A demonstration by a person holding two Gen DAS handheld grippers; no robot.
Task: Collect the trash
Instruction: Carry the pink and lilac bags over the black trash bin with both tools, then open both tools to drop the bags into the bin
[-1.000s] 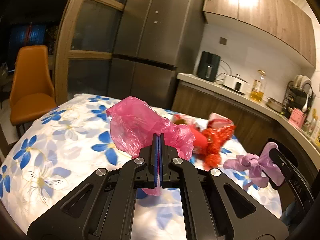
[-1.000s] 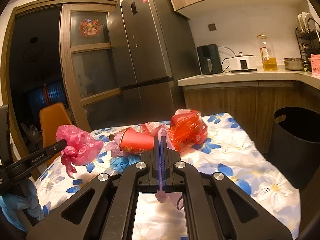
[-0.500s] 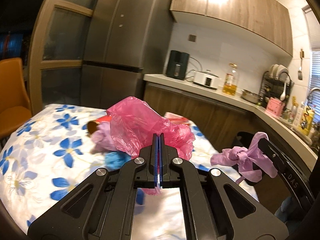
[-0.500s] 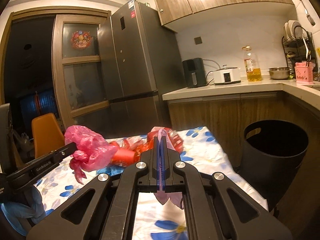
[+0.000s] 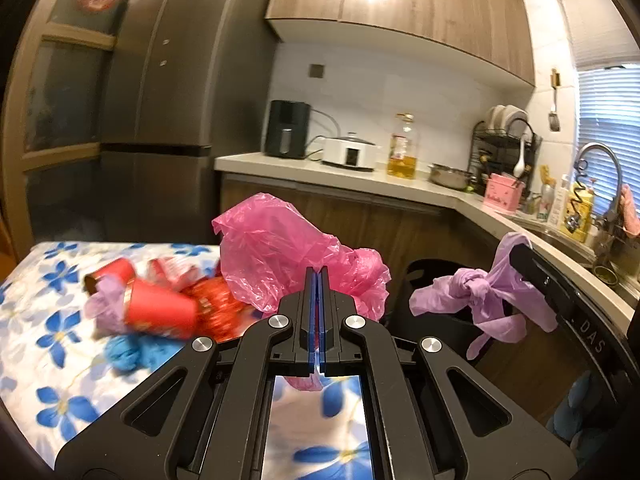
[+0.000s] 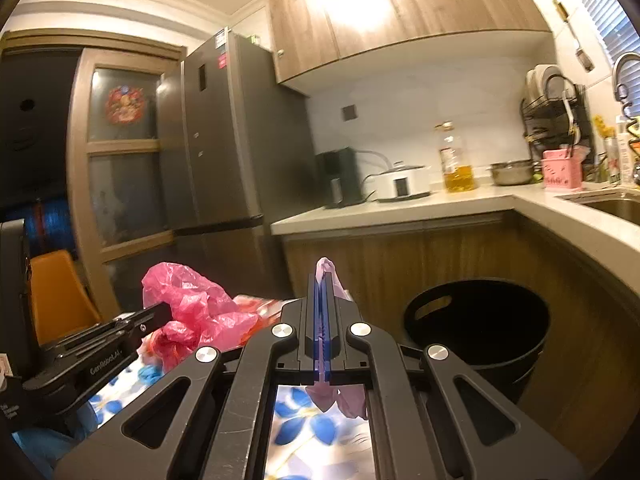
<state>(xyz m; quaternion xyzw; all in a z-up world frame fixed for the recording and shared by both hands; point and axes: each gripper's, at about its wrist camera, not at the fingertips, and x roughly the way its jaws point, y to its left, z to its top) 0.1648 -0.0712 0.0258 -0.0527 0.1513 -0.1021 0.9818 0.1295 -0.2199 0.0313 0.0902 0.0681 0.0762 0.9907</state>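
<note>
My left gripper is shut on a crumpled pink plastic bag, held above the flowered table. My right gripper is shut on a knotted lilac plastic bag; that lilac bag hangs at the right of the left wrist view, in front of the black bin. In the right wrist view the black bin stands open on the floor to the right, and the pink bag shows at the left. Red paper cups, red wrappers and a blue scrap lie on the table.
A wooden counter with an oil bottle, cooker and dish rack runs behind the bin. A grey fridge stands at the back left. An orange chair sits beyond the table. A sink tap is at far right.
Both grippers have swung right and risen a little, each still carrying its bag. The view has turned from the table and chair toward the counter, and the black bin now looms nearer.
</note>
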